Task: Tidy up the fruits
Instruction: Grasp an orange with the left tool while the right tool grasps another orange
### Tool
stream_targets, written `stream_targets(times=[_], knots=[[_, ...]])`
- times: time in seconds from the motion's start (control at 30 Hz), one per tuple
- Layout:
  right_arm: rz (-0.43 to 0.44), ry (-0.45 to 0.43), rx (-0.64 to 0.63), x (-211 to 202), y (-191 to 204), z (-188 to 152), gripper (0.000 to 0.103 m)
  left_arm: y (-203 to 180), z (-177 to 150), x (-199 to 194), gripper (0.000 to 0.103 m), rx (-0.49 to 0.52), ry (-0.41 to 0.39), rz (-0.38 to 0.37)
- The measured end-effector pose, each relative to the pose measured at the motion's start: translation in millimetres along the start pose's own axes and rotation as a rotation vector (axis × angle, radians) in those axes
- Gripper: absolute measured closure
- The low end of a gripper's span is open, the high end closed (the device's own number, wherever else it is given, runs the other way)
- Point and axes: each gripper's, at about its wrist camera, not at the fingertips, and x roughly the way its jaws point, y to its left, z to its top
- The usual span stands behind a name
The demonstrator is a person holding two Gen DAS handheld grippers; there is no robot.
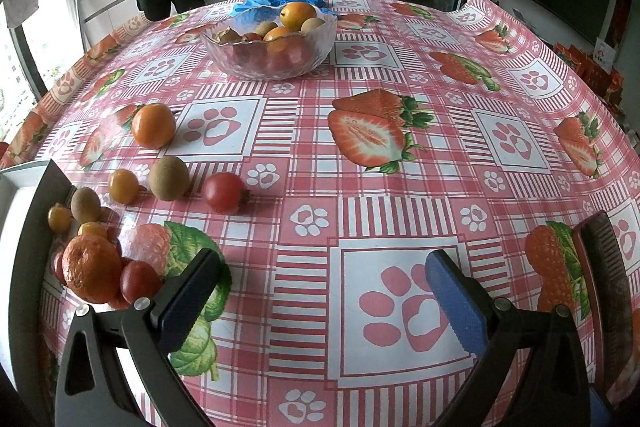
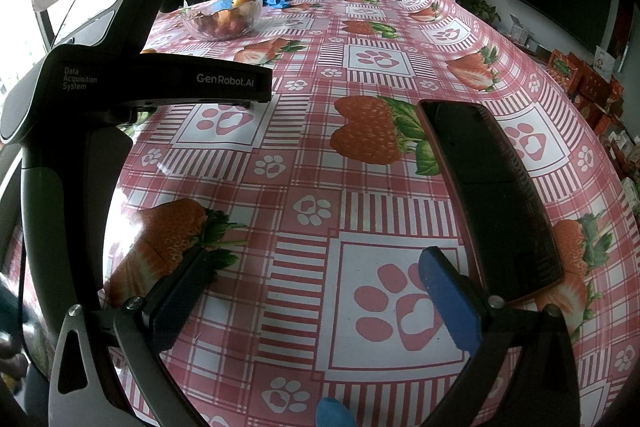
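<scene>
A pink checked strawberry-print tablecloth (image 1: pixel 400 155) was seen bearing a clear scalloped glass bowl (image 1: pixel 269 51) of fruit at its far side, loose round fruits (image 1: pixel 154 126) scattered left. Both the left gripper (image 1: pixel 320 291) and right gripper (image 2: pixel 316 291) were held spread and empty. The small, smooth, easily bruised fruits were judged best clasped gently across their middles.

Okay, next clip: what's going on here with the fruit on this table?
A person holds a tool in each hand over a strawberry-print tablecloth, sorting fruit. Both the left tool and right tool are open and hold nothing. A glass bowl at the far side already holds several fruits. Loose ones remain on the left: an orange, a kiwi, a red tomato and a cluster nearer the edge. A dark phone lies on the right.
</scene>
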Motion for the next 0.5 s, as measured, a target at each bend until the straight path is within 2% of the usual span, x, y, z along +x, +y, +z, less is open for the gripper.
stream_targets(times=[0.5], knots=[[-0.001,0.000,0.000,0.1,0.1,0.2,0.000,0.2,0.0,0.0,0.001,0.000,0.000,0.000]])
